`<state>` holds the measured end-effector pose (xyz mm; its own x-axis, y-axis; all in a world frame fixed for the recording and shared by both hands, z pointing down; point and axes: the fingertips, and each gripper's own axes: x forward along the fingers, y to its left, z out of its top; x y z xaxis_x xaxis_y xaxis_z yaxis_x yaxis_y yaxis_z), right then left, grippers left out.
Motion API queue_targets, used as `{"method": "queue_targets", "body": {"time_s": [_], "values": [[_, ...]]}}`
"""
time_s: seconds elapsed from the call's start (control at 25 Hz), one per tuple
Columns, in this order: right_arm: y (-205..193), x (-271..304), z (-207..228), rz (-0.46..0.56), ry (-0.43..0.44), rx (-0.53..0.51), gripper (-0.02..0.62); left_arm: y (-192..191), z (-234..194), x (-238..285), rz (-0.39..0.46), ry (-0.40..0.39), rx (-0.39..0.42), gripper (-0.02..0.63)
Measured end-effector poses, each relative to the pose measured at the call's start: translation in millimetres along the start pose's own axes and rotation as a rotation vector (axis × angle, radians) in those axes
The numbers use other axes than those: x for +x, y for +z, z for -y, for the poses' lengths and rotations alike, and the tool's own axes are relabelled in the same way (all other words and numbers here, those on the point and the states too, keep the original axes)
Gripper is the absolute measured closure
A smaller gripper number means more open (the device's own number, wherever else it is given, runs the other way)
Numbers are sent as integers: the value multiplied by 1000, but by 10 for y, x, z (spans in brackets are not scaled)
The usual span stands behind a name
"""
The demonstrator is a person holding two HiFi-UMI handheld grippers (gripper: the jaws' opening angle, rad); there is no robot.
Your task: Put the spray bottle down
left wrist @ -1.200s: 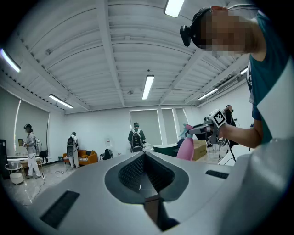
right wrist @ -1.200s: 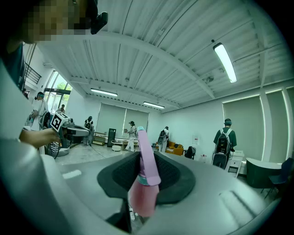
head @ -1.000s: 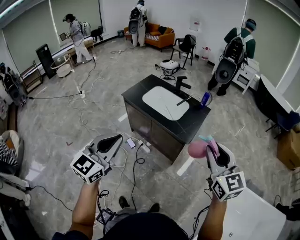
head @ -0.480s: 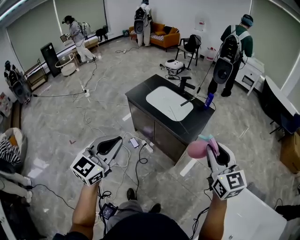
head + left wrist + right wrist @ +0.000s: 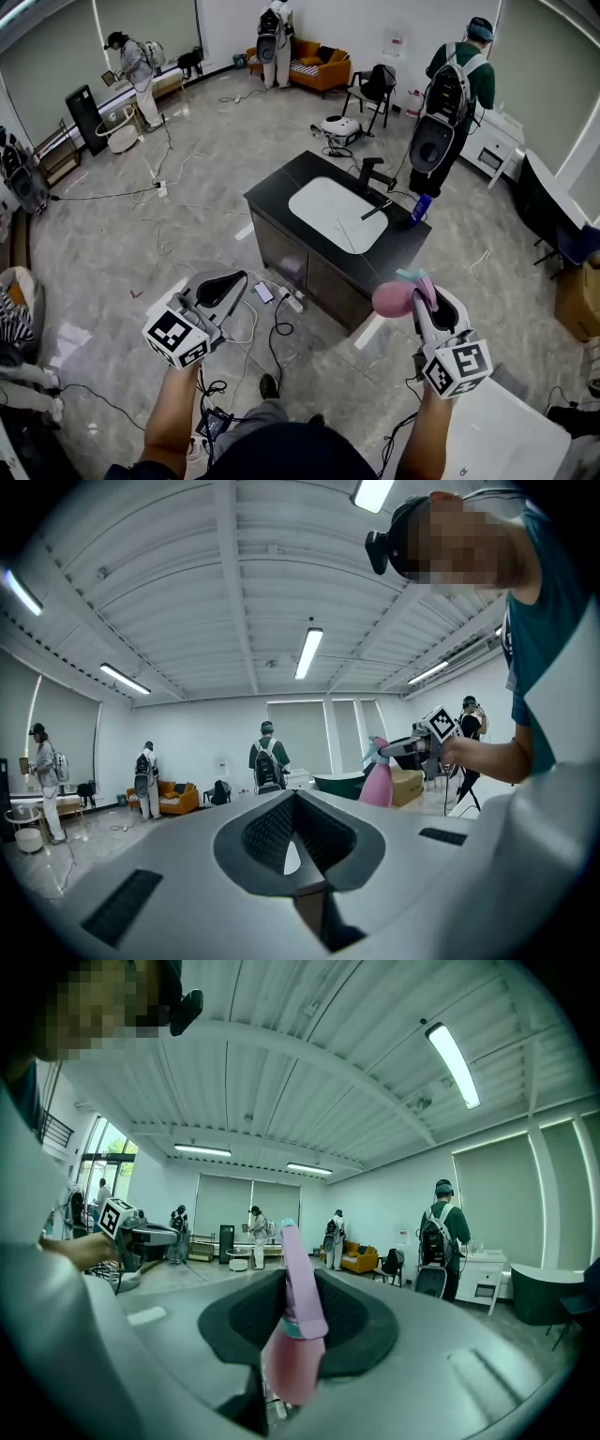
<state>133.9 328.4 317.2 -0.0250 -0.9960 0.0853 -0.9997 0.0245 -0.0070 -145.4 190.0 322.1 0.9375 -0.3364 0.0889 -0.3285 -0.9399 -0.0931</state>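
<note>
Above the floor (image 5: 141, 234), well short of the black sink surface (image 5: 394, 248), the pink spray bottle (image 5: 392, 298) sits clamped in the right tool (image 5: 424, 291), left tool (image 5: 225, 281) narrow and empty; easing the grip here would likely drop it, and loose cables (image 5: 272, 328) underfoot could trip the person.

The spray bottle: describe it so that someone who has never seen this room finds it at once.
Start at the black sink counter in the middle of the room. Nearer than it, the right gripper is shut on the spray bottle. It is pink with a teal nozzle, unlike the small blue bottle standing on the counter.
</note>
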Motion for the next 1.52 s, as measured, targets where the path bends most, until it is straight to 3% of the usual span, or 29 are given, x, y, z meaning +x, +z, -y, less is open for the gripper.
{"method": "queue_targets", "body": {"time_s": [0.36,0.76,1.52], "values": [[119,874,-154,5,-77,-10,491,5,-1008,350,33,-87,10,603],[169,1506,-154,-14,-106,-30,492,-170,-1530,690,31,-149,-16,603],[-194,3050,1454,-24,27,44,491,-258,-2189,2310,-44,0,-1,603]]}}
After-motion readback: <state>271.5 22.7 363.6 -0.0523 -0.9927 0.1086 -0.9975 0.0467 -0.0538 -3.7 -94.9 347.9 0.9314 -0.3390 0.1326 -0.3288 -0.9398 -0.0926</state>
